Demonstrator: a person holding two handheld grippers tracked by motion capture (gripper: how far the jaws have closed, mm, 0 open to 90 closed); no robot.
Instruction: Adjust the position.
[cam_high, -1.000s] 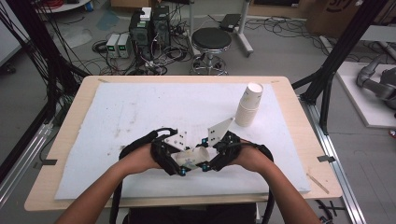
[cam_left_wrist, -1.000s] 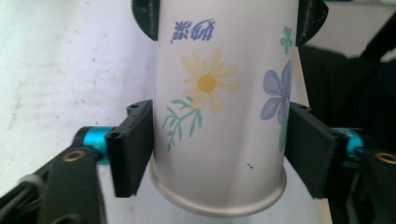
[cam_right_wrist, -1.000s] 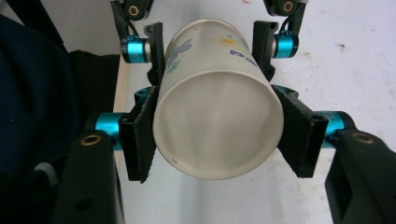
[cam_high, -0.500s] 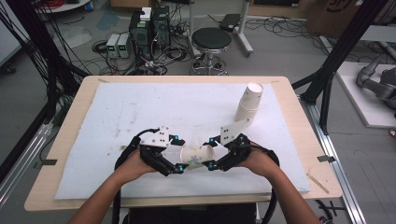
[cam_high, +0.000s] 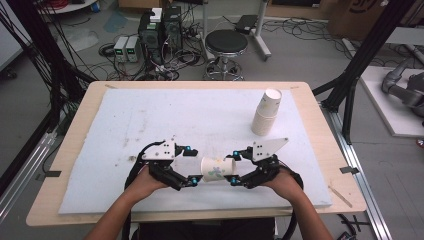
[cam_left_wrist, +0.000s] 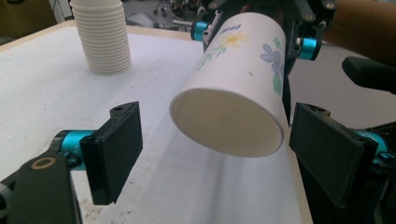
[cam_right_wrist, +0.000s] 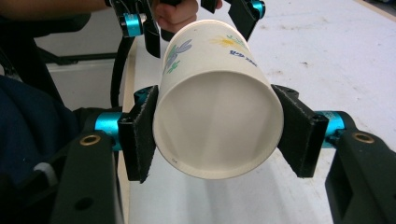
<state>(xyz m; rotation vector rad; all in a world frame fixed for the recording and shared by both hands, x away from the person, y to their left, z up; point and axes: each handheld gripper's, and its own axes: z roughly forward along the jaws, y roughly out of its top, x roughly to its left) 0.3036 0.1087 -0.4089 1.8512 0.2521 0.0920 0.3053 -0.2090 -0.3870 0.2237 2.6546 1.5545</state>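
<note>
Two flat black pads of the right gripper (cam_right_wrist: 215, 140) pinch a smooth flower-printed paper cup (cam_right_wrist: 217, 116) lying level above the desk's white sheet (cam_high: 165, 120), while the left gripper (cam_left_wrist: 233, 149) view shows its jaws spread clear of the rim and a ribbed cup stack (cam_left_wrist: 103, 35) behind.

A: Where's the floral paper cup (cam_high: 217, 169)?
B: On its side between the two tools, near the worktop's (cam_high: 320, 125) front edge. The right tool (cam_high: 235, 168) clamps one end; the left tool (cam_high: 194, 166) flanks the other, spread.
A: Anything else?
B: A stack of cups (cam_high: 265, 113), upright, far right.
</note>
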